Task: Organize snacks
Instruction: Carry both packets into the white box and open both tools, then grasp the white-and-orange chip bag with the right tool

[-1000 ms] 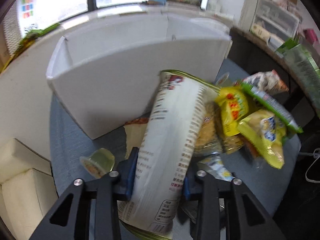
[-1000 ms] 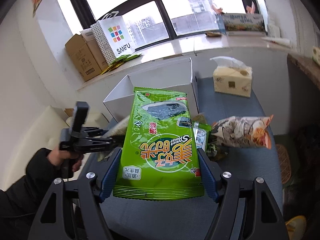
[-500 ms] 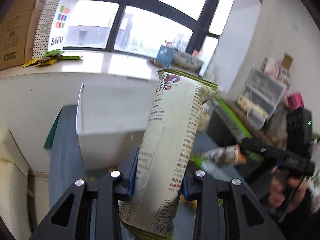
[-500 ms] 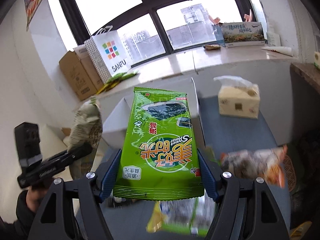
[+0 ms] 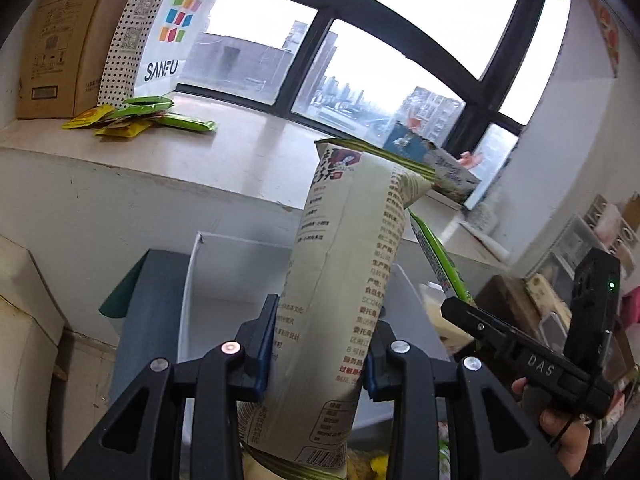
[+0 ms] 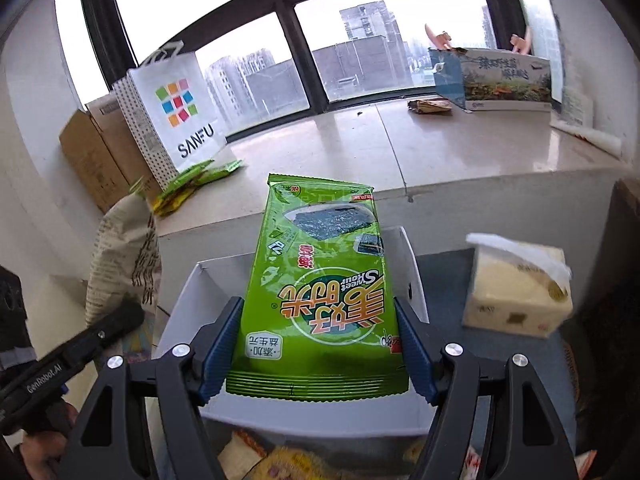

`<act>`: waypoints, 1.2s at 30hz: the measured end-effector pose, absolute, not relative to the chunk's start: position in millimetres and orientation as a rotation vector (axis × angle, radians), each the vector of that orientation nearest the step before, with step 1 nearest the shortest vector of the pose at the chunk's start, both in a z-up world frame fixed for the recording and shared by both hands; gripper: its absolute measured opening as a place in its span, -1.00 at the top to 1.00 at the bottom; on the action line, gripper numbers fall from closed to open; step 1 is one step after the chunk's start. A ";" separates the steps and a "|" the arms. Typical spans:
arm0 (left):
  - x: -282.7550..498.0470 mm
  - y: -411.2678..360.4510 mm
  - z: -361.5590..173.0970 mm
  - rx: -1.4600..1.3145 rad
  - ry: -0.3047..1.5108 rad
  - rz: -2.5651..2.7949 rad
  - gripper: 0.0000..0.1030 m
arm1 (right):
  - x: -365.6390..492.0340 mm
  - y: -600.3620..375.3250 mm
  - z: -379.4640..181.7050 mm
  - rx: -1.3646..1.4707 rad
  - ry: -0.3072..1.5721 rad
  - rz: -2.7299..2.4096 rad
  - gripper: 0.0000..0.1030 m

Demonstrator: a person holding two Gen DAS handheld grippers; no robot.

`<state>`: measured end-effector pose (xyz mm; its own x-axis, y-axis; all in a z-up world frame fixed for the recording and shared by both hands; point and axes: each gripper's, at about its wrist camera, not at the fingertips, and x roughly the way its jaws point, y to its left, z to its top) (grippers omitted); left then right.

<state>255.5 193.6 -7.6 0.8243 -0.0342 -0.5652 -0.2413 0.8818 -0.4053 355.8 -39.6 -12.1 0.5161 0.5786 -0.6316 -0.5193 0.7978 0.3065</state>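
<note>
I read "SANFU" on the white paper bag (image 6: 176,116) at the window. My green seaweed packet (image 6: 320,292) says "Sweet" upside down — Chinese print beside it. One handheld gripper (image 5: 532,356) reads "DAS", the other (image 6: 52,372) "GenRobot.AI".

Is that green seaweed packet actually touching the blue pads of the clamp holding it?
Touching. The right wrist view shows both blue pads pressed against the green seaweed packet's side edges.
</note>
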 end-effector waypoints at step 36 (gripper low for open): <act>109.5 79.9 -6.3 -0.254 0.563 -0.076 -1.00 | 198.4 -170.0 -1.5 0.046 0.552 0.866 -1.00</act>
